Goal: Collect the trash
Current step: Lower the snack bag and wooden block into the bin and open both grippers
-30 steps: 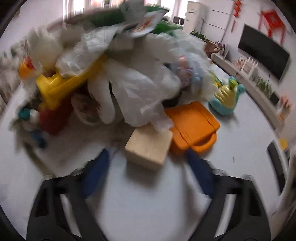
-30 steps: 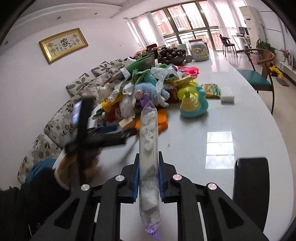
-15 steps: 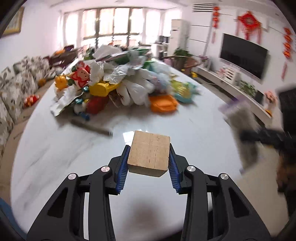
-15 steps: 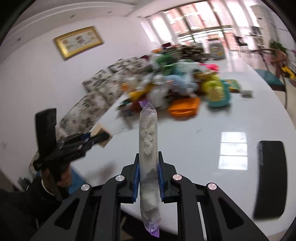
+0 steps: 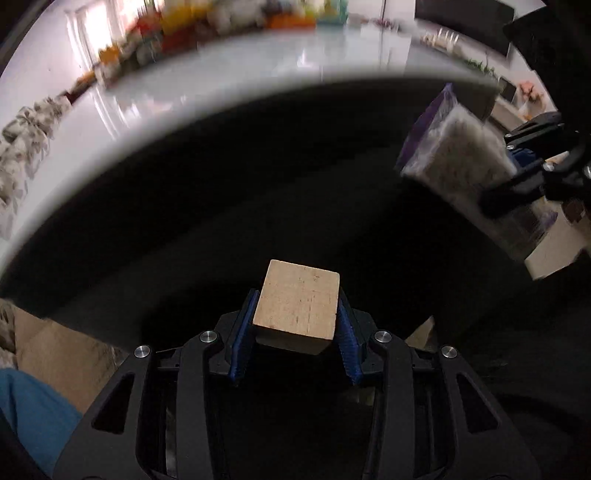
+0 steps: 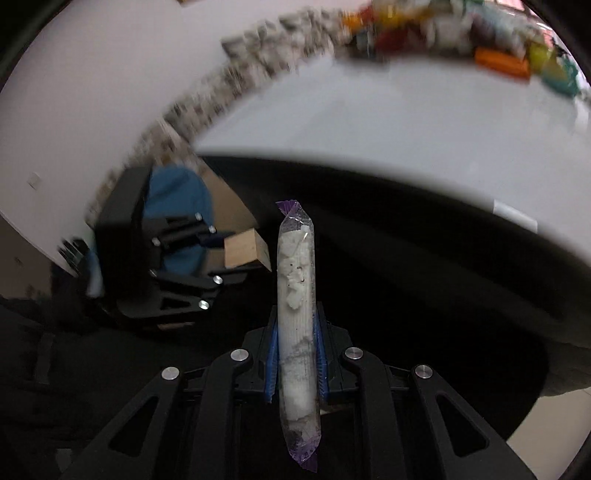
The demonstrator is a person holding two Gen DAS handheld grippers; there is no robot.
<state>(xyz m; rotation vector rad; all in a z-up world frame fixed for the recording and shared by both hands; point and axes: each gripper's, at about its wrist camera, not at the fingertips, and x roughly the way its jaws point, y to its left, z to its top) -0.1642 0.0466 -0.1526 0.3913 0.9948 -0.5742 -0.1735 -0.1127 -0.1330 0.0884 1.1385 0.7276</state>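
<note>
Here, both grippers hang past the edge of the white counter (image 5: 229, 92), over a large dark opening that looks like a black trash bag, though its rim is hard to make out. The left gripper (image 5: 296, 334) has a bare wooden block (image 5: 297, 304) between its blue pads; its jaws are opening, and the block sits there with the pads at its sides, so the release seems just under way. The right gripper (image 6: 295, 363) has a long, narrow clear packet (image 6: 296, 295) with purple ends and white crumbly contents standing upright between its pads; those jaws are opening too, with the packet between them and not fallen. In the right view the left gripper and block appear just left of the packet, close together above the same dark space. As a judgement, this is the drop-off step: two pieces of trash have been carried to the bag and are about to fall in. Much is left. A blurred heap of toys, wrappers and plastic bags (image 6: 443, 33) lies at the far end of the counter, well apart from the grippers, so many more trips look needed.
</note>
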